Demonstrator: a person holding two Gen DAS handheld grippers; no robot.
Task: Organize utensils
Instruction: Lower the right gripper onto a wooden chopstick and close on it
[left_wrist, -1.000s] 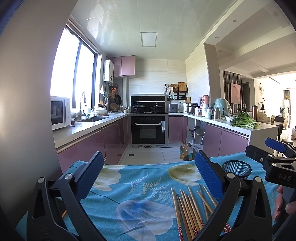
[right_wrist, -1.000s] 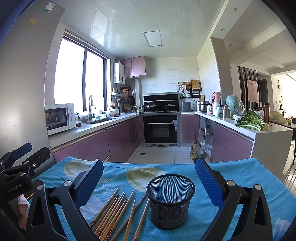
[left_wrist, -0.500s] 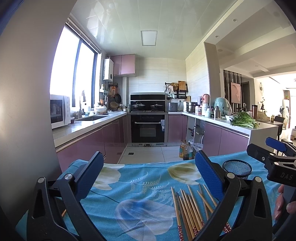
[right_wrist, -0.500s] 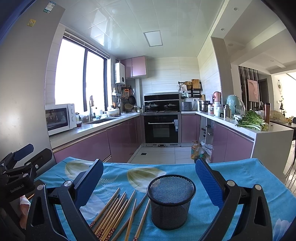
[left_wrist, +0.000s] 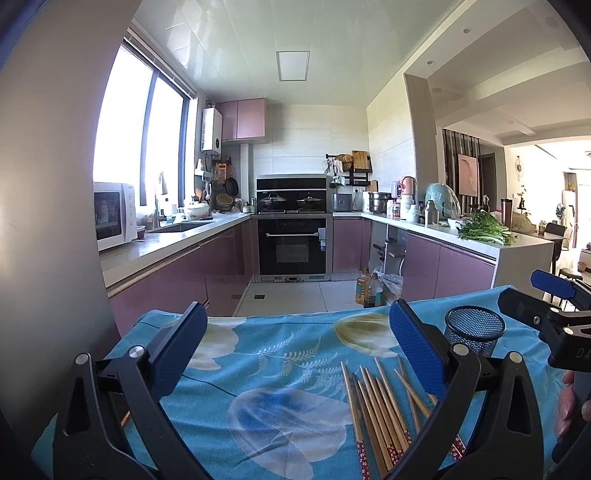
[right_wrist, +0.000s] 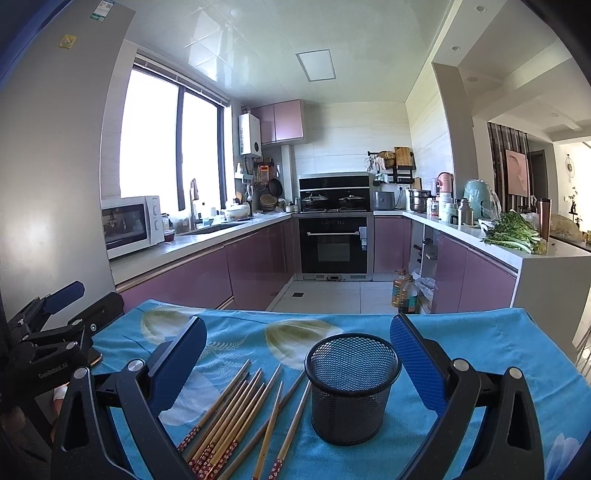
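Setting: a table draped in a blue floral cloth (right_wrist: 480, 343), with a kitchen beyond it.
Chopsticks (right_wrist: 236, 417): a loose fan of wooden sticks lying flat on the cloth, patterned red ends nearest the viewer, tips pointing away; none is in the cup yet.
Mesh cup (right_wrist: 351, 387): a black wire holder standing upright, apparently empty, just right of the sticks (one stick tip lies close against its base).
Left gripper (left_wrist: 295, 350): fingers spread wide, holding nothing, hovering above the cloth with the sticks under its right finger.
Right gripper (right_wrist: 295, 362): fingers also spread wide and empty, framing both sticks and cup.
Step in hand (a judgement): picking up the first stick.
How to do it well: single out an outer stick, close on it near the middle, lift it clear of its neighbours, then tip it upright over the cup, which may slide or topple.
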